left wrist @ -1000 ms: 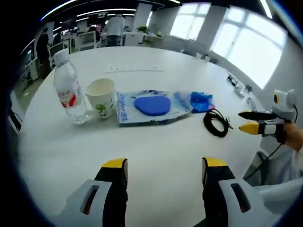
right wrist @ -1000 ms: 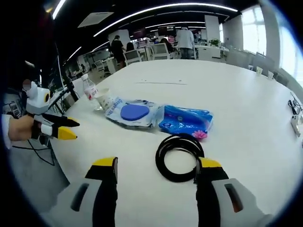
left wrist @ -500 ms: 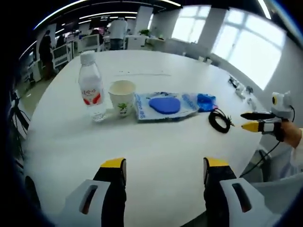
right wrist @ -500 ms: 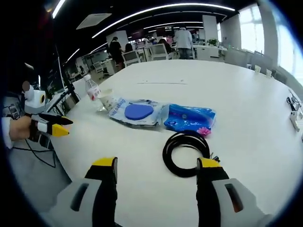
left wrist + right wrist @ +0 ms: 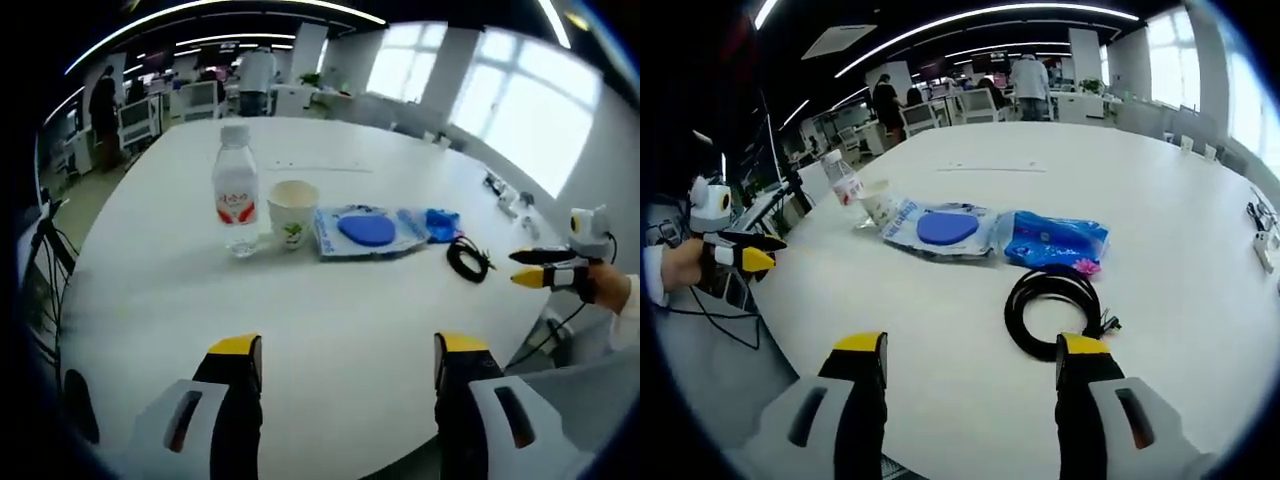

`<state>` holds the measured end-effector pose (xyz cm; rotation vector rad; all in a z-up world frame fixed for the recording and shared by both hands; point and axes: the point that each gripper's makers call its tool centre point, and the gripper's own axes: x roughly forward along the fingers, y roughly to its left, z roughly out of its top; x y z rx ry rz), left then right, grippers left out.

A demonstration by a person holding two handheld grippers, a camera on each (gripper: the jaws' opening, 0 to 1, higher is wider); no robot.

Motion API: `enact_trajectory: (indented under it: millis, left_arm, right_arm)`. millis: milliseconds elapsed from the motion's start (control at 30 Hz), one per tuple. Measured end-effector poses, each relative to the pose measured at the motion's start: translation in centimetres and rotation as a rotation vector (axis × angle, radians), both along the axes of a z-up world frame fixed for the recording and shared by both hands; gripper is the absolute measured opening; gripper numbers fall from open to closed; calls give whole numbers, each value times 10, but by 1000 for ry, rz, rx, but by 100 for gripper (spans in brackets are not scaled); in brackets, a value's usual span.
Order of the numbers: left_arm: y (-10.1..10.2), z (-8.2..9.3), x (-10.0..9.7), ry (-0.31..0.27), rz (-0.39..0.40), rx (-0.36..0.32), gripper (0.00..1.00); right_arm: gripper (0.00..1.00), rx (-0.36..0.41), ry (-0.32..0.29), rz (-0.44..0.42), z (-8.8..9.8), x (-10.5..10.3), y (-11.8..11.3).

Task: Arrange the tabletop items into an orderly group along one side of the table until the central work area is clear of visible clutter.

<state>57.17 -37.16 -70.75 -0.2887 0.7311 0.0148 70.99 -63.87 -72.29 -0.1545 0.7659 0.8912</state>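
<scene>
My left gripper (image 5: 345,360) is at the bottom of the left gripper view, its jaws wide apart and holding nothing. My right gripper (image 5: 970,358) is at the bottom of the right gripper view, jaws apart and empty too. Both hang over the near edge of the white table (image 5: 330,300). Just past my right jaw lies a black cable coil (image 5: 1054,311). Behind it, in the middle of the frame, sits a blue pouch (image 5: 1056,240), touching a clear bag with a blue pad (image 5: 944,228). To the left stand a paper cup (image 5: 292,213) and a water bottle (image 5: 236,192), close together.
</scene>
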Motion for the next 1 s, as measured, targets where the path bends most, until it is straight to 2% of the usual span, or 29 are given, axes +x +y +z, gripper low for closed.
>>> enact_trajectory:
  millis: [233, 467, 667, 1000]
  left_arm:
    - [0, 3, -9, -9, -18, -19, 68]
    - [-3, 9, -10, -36, -38, -67, 68]
    - [-2, 6, -9, -42, -33, -97, 68]
    - [3, 10, -7, -74, -14, -126, 70]
  right_arm:
    - [66, -2, 1, -16, -1, -6, 1]
    - [66, -3, 15, -31, -2, -18, 7]
    - [66, 2, 23, -36, 1, -27, 15]
    - [66, -5, 28, -44, 3, -27, 20]
